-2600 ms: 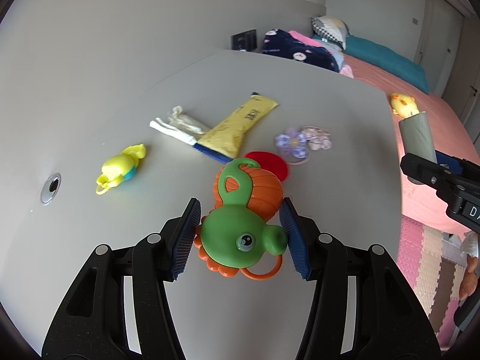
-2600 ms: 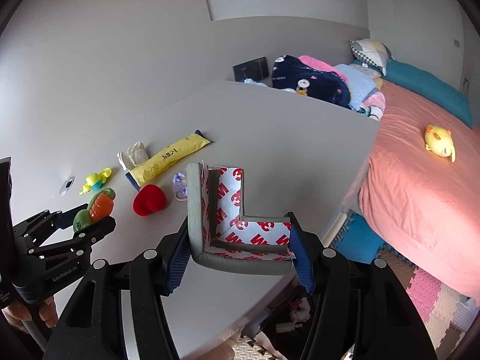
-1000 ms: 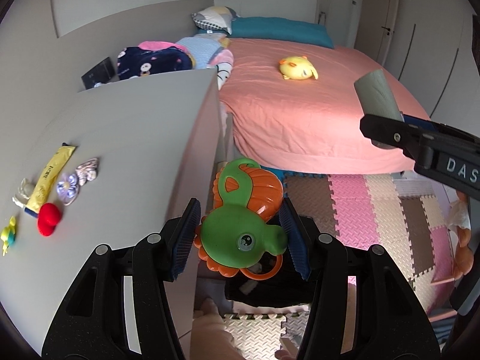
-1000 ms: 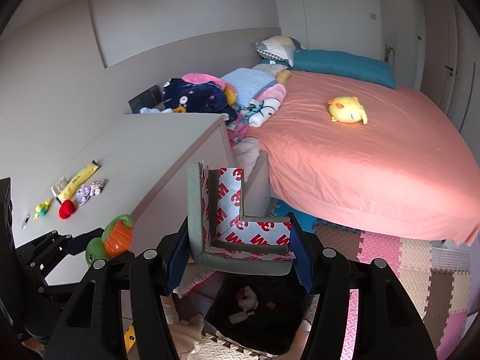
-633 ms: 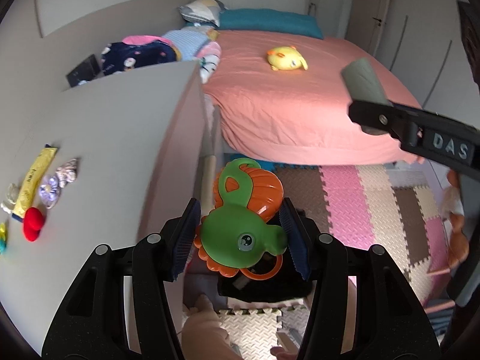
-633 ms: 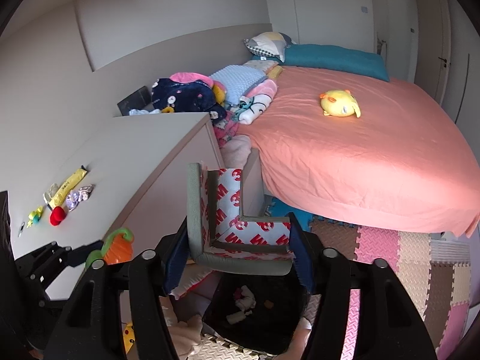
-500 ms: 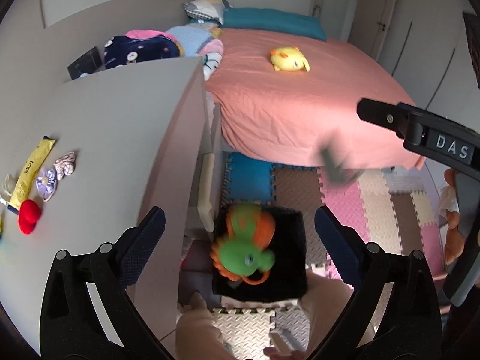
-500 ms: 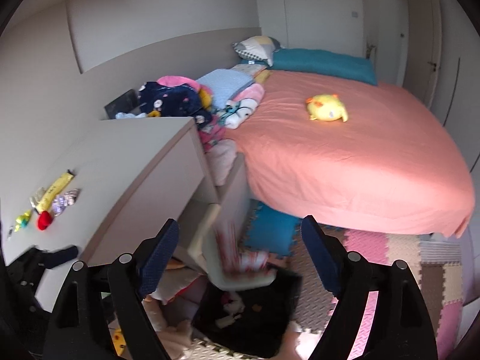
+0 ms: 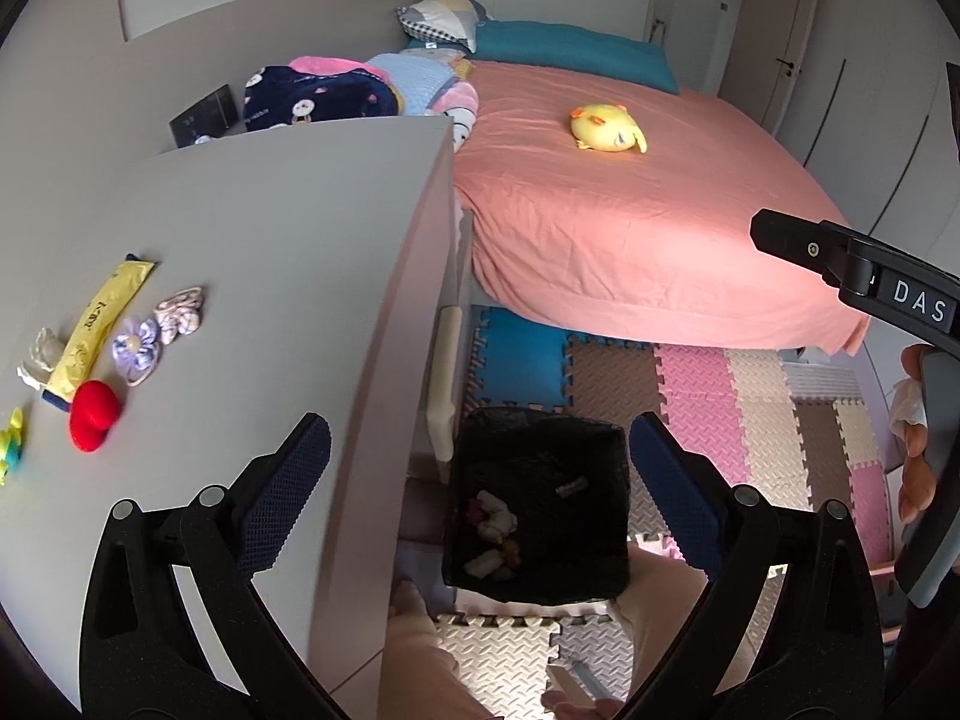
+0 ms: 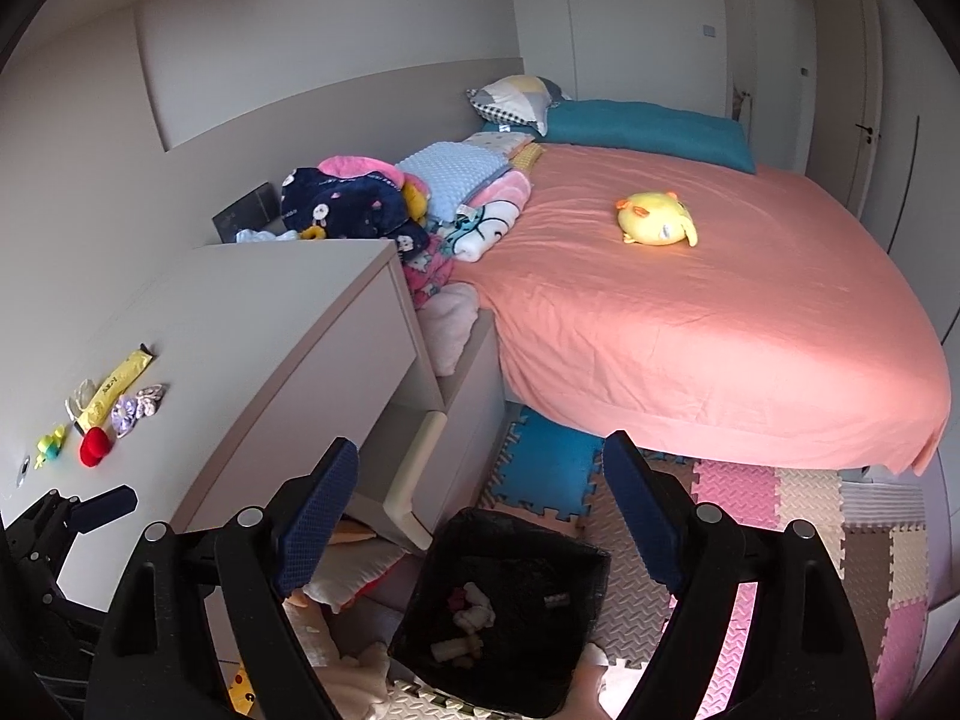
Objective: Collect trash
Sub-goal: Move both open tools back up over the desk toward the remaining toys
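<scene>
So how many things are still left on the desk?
6, all near the desk's left side: yellow packet, white wrapper, red piece, two fabric flowers, yellow-green toy at the frame edge. More may be out of frame.

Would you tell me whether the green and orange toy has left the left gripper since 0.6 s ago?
Yes. The left gripper now stands open and empty above the black bin; the toy dropped toward the bin and is no longer visible.

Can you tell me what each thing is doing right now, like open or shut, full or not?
left claw: open, holding nothing
right claw: open, holding nothing
black bin: open top, a few scraps at the bottom
yellow packet: lying flat on the desk
door: shut
</scene>
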